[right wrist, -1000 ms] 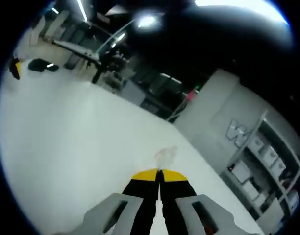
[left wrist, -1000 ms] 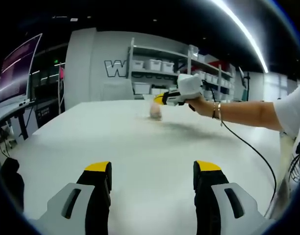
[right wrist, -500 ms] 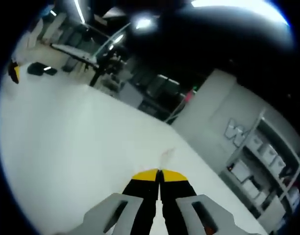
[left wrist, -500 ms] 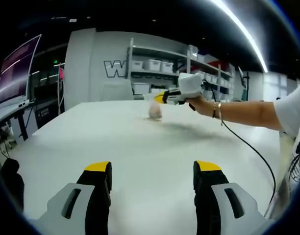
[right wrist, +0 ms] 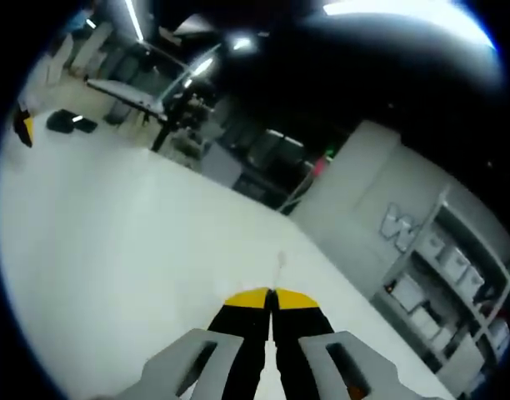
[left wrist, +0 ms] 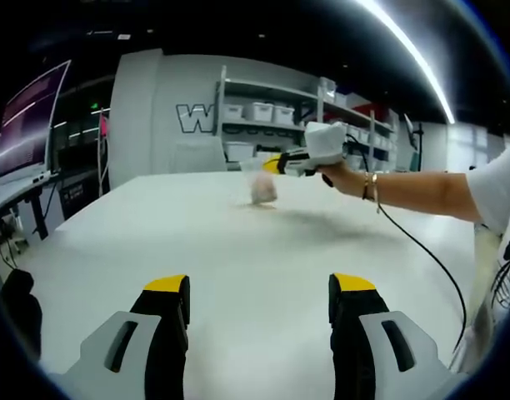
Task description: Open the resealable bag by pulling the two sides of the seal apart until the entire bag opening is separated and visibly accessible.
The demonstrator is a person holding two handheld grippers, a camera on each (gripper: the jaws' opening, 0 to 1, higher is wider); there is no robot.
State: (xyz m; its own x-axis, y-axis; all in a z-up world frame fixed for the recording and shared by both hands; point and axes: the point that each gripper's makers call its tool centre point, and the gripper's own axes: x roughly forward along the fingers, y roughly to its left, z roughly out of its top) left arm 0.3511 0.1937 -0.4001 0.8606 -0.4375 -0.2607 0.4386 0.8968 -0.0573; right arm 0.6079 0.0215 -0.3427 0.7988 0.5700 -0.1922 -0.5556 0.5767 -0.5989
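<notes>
On the left, the left gripper [left wrist: 259, 310], grey with black jaws and yellow tips, waits low over the big white table [left wrist: 197, 250]. Its jaws are spread wide with nothing between them, the same as a second ago.

Further right in the left gripper view, the small clear resealable plastic bag [left wrist: 262, 188] hangs far across the table. It looks blurry now and sits a bit higher than before, so it seems to have been lifted and is swinging. The right gripper [left wrist: 282, 165], held by a person's hand [left wrist: 342, 177], pinches the top edge of the bag. In the right gripper view its jaws [right wrist: 270, 297] are pressed tight together, with a thin bit of the bag [right wrist: 280, 263] sticking up past the tips.

This likely means one side of the seal is caught, but the bag is not open yet. The other gripper is well apart from it.

Count: one bag, two grippers, one table.
</notes>
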